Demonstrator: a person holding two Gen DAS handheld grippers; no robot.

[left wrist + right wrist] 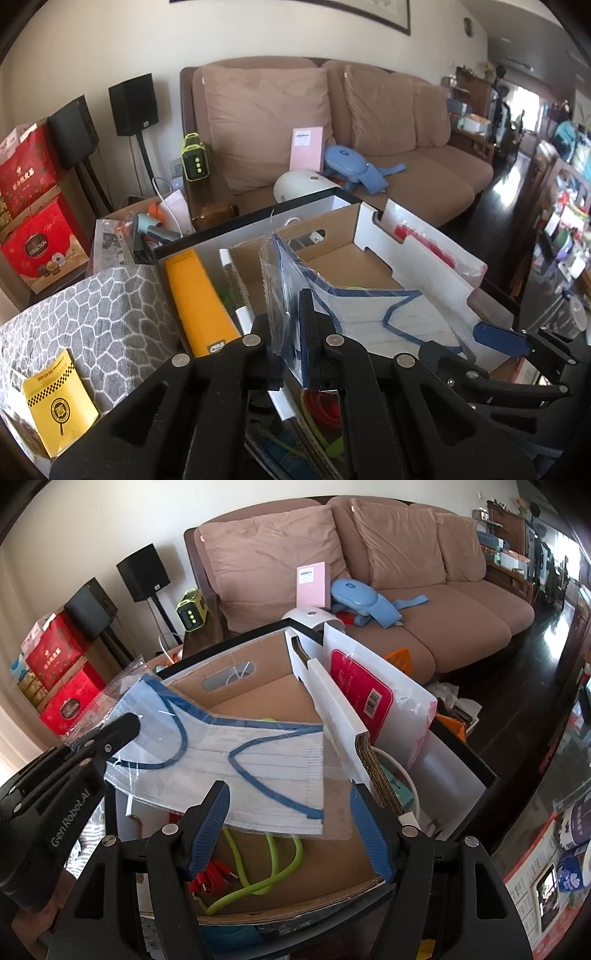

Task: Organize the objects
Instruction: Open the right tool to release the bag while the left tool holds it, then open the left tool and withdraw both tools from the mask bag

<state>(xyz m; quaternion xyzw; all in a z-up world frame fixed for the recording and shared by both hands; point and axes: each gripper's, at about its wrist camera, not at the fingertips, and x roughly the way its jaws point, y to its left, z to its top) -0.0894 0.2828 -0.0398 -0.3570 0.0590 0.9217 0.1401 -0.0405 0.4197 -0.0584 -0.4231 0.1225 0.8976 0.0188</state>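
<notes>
Mask packet: clear-wrapped face mask, held over the cardboard box.
Left gripper: clamped tight on the packet's edge.
Right gripper: jaws wide, nothing between them.
Right view only: green cord in the box.

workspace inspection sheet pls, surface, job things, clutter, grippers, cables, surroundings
surface: no bare tabletop seen; an open cardboard box sits inside a larger black-rimmed bin.
job's things: bagged face mask, white with blue straps, held over the cardboard box.
clutter: orange box and yellow packet left of the box; red-labelled white packet on its right.
grippers: left gripper shut on the mask bag's edge; right gripper open, its jaws on either side of the bag's other end, not pressing it.
cables: green cord with red clips on the box floor.
surroundings: brown sofa, black speakers, red gift boxes.
</notes>
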